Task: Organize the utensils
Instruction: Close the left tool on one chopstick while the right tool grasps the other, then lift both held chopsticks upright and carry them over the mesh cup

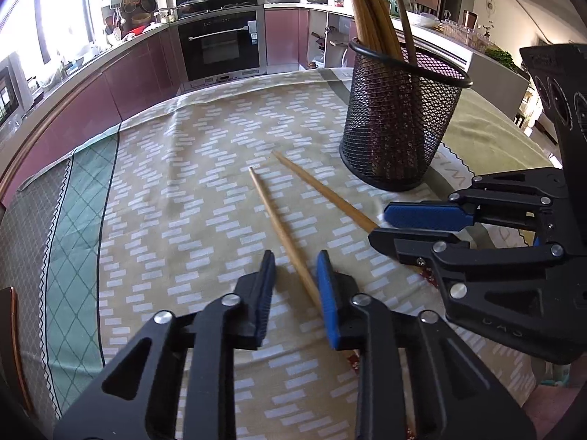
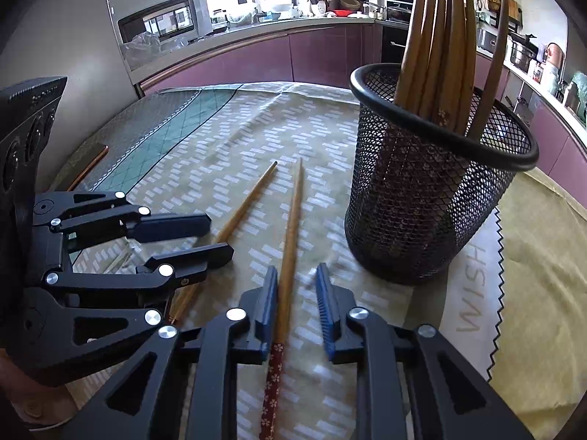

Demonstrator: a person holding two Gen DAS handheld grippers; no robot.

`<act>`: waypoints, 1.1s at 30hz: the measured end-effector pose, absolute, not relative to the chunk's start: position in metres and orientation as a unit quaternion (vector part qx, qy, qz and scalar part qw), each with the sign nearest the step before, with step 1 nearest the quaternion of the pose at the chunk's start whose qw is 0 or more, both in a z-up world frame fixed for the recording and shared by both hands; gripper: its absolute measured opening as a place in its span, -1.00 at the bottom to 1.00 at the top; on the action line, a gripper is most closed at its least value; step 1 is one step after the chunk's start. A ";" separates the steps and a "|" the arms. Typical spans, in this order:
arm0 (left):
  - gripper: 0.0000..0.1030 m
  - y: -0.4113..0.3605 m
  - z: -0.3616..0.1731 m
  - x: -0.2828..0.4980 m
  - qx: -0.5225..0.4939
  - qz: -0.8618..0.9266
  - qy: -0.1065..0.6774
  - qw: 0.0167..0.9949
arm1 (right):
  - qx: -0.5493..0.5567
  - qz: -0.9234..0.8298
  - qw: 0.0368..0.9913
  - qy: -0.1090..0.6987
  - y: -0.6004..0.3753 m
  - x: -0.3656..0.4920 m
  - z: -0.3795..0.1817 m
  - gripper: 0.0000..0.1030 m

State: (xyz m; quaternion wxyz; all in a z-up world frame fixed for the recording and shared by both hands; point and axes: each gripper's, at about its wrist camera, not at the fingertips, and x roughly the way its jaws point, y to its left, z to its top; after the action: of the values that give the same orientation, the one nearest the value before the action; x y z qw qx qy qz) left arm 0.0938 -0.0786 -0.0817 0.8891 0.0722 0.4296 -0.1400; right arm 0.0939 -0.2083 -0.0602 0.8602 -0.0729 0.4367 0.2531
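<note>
While both claws sit low over the tabletop, neither is clamped. The left claw (image 1: 293, 286) stands released around the left chopstick (image 1: 279, 227), which grazes only the blue pad on the 3 o'clock side; the other pad stands apart from it. This stick lies flat, its long axis running from the claw toward 11 o'clock, thin tip farthest away. In the right wrist view the right claw (image 2: 297, 293) is likewise slack around the right chopstick (image 2: 291, 227), which lies against the 9 o'clock pad with a gap to the other. It points to 12 o'clock, and its red flowered butt end trails toward 6 o'clock, cut off by the frame. The two tips nearly converge. Both sticks rest on a beige tablecloth (image 1: 183, 183) with white dashes and a green border. Beyond them, at 1 o'clock, a black mesh holder (image 1: 396, 117) stands upright, well apart from the tips, with more chopsticks (image 2: 440, 36) leaning inside, their tops cropped. Farther off are mauve cabinets (image 1: 110, 88), an oven (image 1: 220, 44) and a cluttered counter too small to make out.
</note>
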 end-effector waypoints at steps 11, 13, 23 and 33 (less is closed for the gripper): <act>-0.84 -0.074 -0.082 0.089 0.053 -0.137 0.434 0.889 | -0.024 0.265 0.858 0.439 -0.226 0.090 -0.058 -0.89; -0.84 -0.073 -0.082 0.089 0.049 -0.137 0.435 0.889 | -0.012 0.269 0.858 0.437 -0.231 0.088 -0.056 -0.89; -0.84 -0.063 -0.071 0.086 0.027 -0.145 0.426 0.893 | 0.031 0.307 0.851 0.426 -0.241 0.079 -0.048 -0.89; -0.84 -0.062 -0.050 0.079 0.006 -0.164 0.406 0.899 | 0.048 0.327 0.856 0.398 -0.248 0.070 -0.030 -0.89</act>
State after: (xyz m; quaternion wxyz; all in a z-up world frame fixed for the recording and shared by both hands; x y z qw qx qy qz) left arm 0.0792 -0.0616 -0.0504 0.8989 0.0061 0.4062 -0.1639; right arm 0.0696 -0.2478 -0.0298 0.8556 0.0483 0.3979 0.3275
